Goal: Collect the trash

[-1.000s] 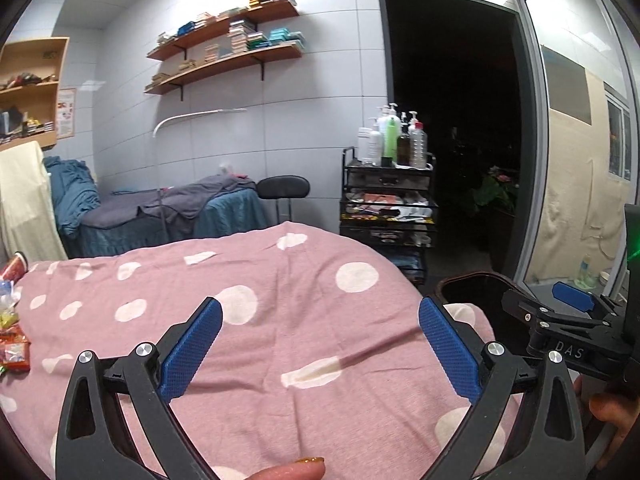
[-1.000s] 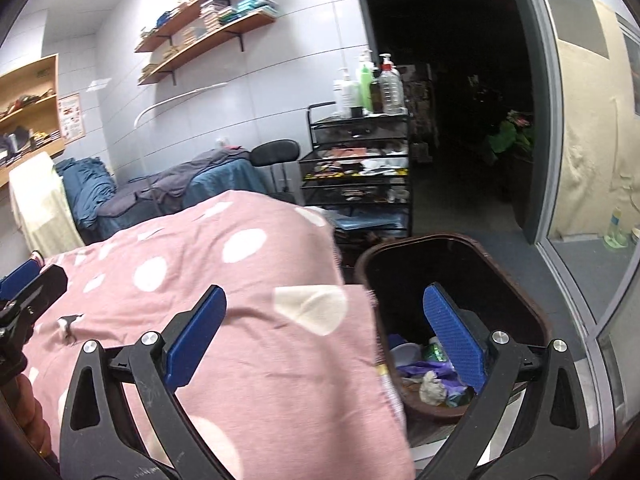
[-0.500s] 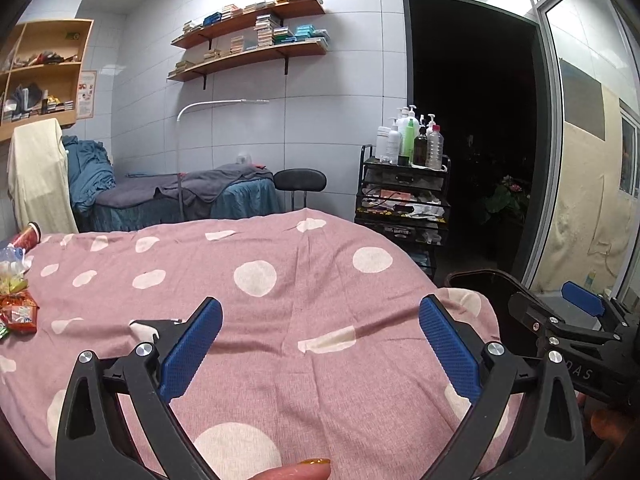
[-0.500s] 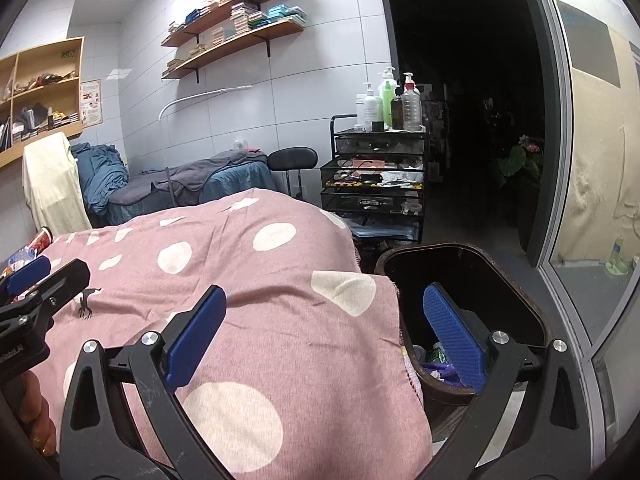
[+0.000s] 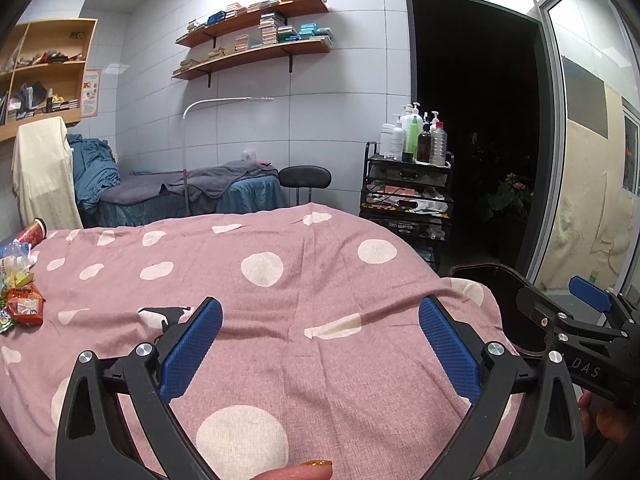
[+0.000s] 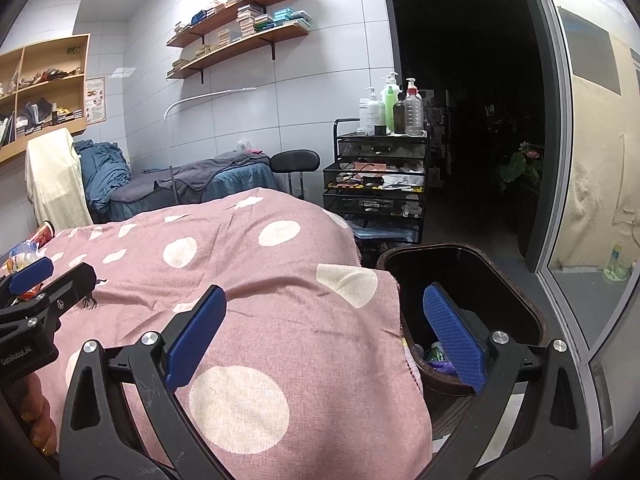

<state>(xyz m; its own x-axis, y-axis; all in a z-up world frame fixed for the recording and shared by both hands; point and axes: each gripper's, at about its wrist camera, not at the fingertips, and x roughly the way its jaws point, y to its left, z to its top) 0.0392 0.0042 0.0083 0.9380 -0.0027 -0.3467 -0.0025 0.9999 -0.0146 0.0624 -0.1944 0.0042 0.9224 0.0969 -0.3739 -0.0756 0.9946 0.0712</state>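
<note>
My left gripper (image 5: pixel 320 344) is open and empty above the pink dotted bedspread (image 5: pixel 280 288). Snack wrappers (image 5: pixel 22 304) and a red can (image 5: pixel 34 230) lie at the bed's far left edge. My right gripper (image 6: pixel 324 328) is open and empty, its right finger over the dark trash bin (image 6: pixel 516 300) beside the bed. The bin holds some trash (image 6: pixel 438 354). The bin's rim (image 5: pixel 484 270) and my right gripper show at the right of the left wrist view. The can (image 6: pixel 42 234) shows at the left of the right wrist view.
A black cart (image 5: pixel 408 200) with bottles stands past the bed, beside a dark doorway. A black stool (image 5: pixel 305 178) and a blue massage bed (image 5: pixel 188 192) stand at the back wall. A glass door (image 6: pixel 592 160) is at the right.
Both views have pulled back and tilted, showing more of the bed. The wrappers at the left have come further into view. Both grippers stay open.
</note>
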